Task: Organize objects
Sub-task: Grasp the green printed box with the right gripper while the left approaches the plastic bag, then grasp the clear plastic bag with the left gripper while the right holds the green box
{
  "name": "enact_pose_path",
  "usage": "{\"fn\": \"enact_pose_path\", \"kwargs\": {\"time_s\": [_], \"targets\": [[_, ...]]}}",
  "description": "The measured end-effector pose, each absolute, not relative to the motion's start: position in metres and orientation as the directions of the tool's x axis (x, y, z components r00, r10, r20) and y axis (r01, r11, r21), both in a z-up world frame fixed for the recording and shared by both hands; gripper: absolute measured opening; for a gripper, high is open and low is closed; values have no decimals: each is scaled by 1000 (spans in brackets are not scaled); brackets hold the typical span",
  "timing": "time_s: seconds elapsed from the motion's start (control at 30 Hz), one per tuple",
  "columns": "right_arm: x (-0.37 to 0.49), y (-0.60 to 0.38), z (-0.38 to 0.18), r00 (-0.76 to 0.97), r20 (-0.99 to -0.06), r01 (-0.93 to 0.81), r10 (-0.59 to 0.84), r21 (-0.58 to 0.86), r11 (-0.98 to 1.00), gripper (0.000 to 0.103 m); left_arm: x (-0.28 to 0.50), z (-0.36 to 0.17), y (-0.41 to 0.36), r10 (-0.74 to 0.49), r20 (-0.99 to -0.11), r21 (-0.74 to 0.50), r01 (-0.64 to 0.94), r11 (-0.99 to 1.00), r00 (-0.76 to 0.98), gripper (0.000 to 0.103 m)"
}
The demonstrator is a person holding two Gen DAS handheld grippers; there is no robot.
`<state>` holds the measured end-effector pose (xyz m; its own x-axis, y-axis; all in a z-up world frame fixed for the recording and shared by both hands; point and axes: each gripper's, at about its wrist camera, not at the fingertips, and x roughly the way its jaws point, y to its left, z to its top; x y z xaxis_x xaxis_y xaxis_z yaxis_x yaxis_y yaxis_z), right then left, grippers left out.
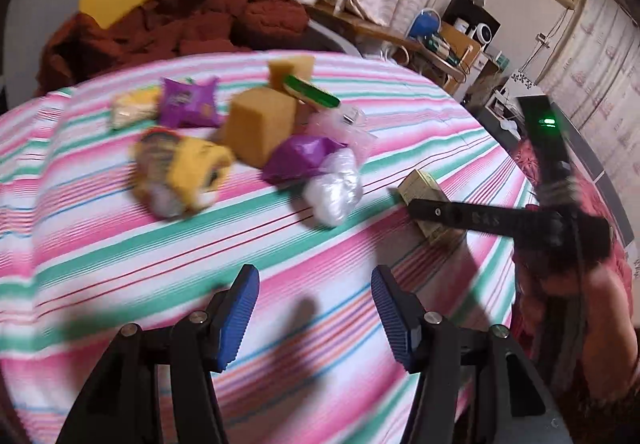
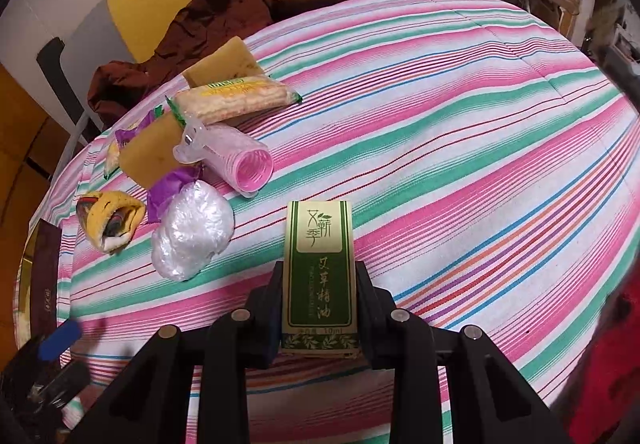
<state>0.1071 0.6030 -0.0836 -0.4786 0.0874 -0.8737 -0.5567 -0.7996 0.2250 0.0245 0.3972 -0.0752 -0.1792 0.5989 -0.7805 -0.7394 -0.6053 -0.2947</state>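
My right gripper (image 2: 320,282) is shut on a small green-and-beige box (image 2: 319,268), standing lengthwise between the black fingers just over the striped tablecloth (image 2: 460,148). The left wrist view shows that box (image 1: 420,182) at the right, under the right gripper's black finger (image 1: 448,213). My left gripper (image 1: 314,284) is open above bare cloth, with nothing between its blue pads (image 1: 240,318). A loose pile lies beyond it: two tan sponges (image 1: 260,128), a purple packet (image 1: 188,104), a yellow bundle (image 1: 184,172), a crumpled clear bag (image 1: 334,188) and a cracker pack (image 2: 236,100).
A pink roller with a clear clip (image 2: 236,156) lies by the sponges. Rust-brown fabric (image 2: 248,0) is heaped past the table's far edge. A dark brown box (image 2: 46,276) sits at the left edge. Shelves with clutter (image 1: 448,40) stand at the back right.
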Motion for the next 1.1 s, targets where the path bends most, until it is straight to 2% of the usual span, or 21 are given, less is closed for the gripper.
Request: {"fn": "enact_pose_path", "kwargs": {"time_s": [0.17,0.4,0.53,0.7,1.1], "targets": [[108,610,-84,-460,-882,-575,101,209,-791,31,6,-95,437,576,-808,-339,-702,-626,-123,59],[108,619,-83,-452,-886,-590,104,209,-780,31,-14,-98,466,592,-795,-367,-674,-641,-131,59],[109,620,-83,-455,-885,-593,103,214,-776,31,-16,-100,474,585,-798,-328,-707,-626,-147,44],[109,621,-84,-460,-882,-591,104,217,-777,31,4,-103,459,615,-761,-243,-789,-565,-205,40],[108,616,-83,-483,-868,-583,113,222,-781,31,17,-107,388,676,-697,-327,-733,-596,-239,39]]}}
